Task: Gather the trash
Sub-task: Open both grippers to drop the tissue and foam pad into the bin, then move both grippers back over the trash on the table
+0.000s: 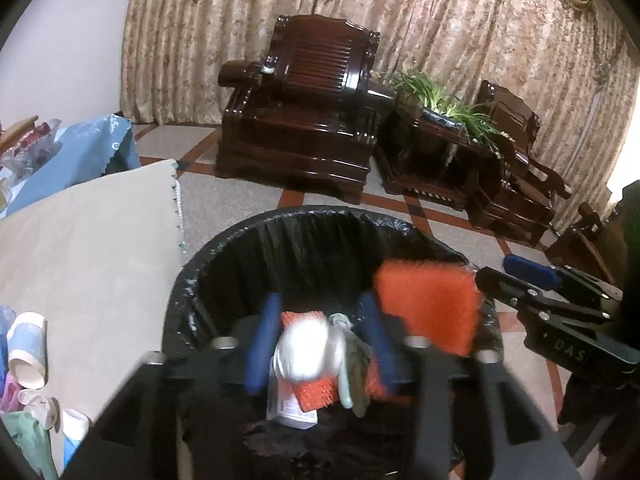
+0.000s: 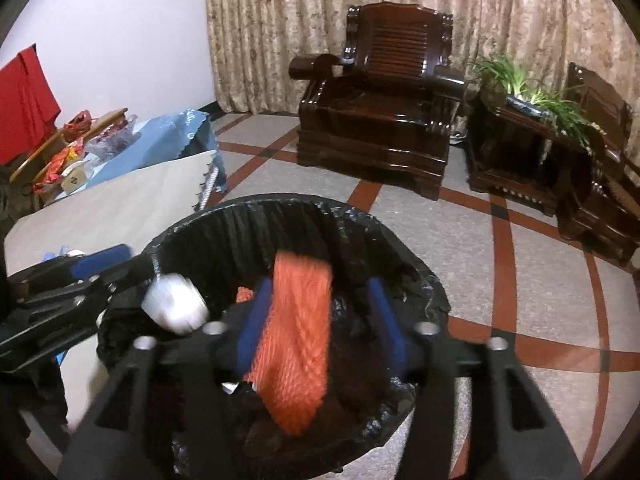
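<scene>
A: How far along is the collecting?

B: Partway, I'd judge. Both tongs hang over the bin (image 1: 280,232). The left tongs (image 1: 320,344) stand apart, and a white crumpled wad (image 1: 308,354) sits blurred between the blue pads, seemingly loose and dropping. The right tongs (image 2: 316,328) are spread too, with an orange mesh net (image 2: 298,344) between them, touching neither pad as far as I can tell.

A: And inside the bin?

B: A glossy, wrinkled black liner folded over a round rim. On the bottom lie another scrap of orange mesh (image 1: 316,394), a small printed packet (image 1: 290,408) and a limp grey-green rag (image 1: 358,376).

A: What is left?

B: On the counter (image 1: 100,248), under a smooth beige cloth, paper cups (image 1: 26,350) and soft wrappers wait at the left edge. Farther back more crinkly bags (image 2: 76,148) lie on a blue cloth.

A: Beyond that?

B: Speckled floor tiles with red bands, a dark polished wooden armchair (image 1: 312,120) with a slatted back, a leafy plant (image 1: 448,108), and patterned curtains.
</scene>
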### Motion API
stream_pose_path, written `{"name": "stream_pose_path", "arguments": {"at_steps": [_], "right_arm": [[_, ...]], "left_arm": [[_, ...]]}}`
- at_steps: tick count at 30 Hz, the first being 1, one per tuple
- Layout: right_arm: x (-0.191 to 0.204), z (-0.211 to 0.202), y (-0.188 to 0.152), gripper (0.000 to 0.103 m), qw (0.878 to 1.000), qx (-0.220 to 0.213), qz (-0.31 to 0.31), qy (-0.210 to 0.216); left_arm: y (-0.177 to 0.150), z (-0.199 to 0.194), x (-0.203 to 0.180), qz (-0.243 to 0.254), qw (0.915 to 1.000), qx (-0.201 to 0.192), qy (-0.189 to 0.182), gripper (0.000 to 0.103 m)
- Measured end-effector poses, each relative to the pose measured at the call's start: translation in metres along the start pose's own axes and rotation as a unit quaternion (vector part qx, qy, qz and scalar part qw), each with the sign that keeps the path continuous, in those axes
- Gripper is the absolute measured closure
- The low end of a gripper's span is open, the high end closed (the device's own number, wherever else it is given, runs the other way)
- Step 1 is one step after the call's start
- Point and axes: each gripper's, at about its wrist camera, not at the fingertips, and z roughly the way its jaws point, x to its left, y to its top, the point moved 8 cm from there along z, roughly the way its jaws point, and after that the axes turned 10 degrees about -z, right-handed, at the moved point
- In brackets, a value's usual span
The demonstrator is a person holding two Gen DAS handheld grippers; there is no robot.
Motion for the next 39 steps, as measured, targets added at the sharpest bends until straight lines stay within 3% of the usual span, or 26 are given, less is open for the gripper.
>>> {"name": "stream_pose_path", "arguments": {"at_steps": [1, 2, 6, 9, 20, 27, 39], "right_arm": [[-0.001, 0.000, -0.001, 0.042, 1.000, 0.001, 0.003, 0.000], [-0.002, -0.001, -0.001, 0.028, 1.000, 0.000, 0.007, -0.005], [-0.005, -0.012, 0.002, 0.011, 1.000, -0.015, 0.007, -0.019], [-0.006, -0.018, 0.006, 0.010, 1.000, -0.020, 0.009, -0.018], [0.016, -0.034, 0.032, 0.008, 0.998, -0.053, 0.013, -0.009], [0.059, -0.042, 0.046, 0.008, 0.997, -0.068, -0.009, 0.021], [0.158, -0.049, 0.057, 0.008, 0.992, -0.079, -0.054, 0.084]], "left_arm": [[0.000, -0.002, 0.001, 0.000, 1.0000, -0.002, 0.000, 0.052], [0.001, -0.002, 0.001, -0.001, 1.0000, -0.002, 0.000, 0.047], [0.004, -0.012, 0.006, 0.001, 0.9999, -0.013, 0.004, 0.029], [0.008, -0.024, 0.013, 0.000, 0.9995, -0.028, 0.011, 0.021], [0.014, -0.065, 0.069, -0.023, 0.9962, -0.058, 0.061, 0.015], [0.008, -0.090, 0.100, -0.038, 0.9931, -0.072, 0.085, 0.007], [-0.017, -0.137, 0.175, -0.076, 0.9843, -0.084, 0.135, 0.007]]}}
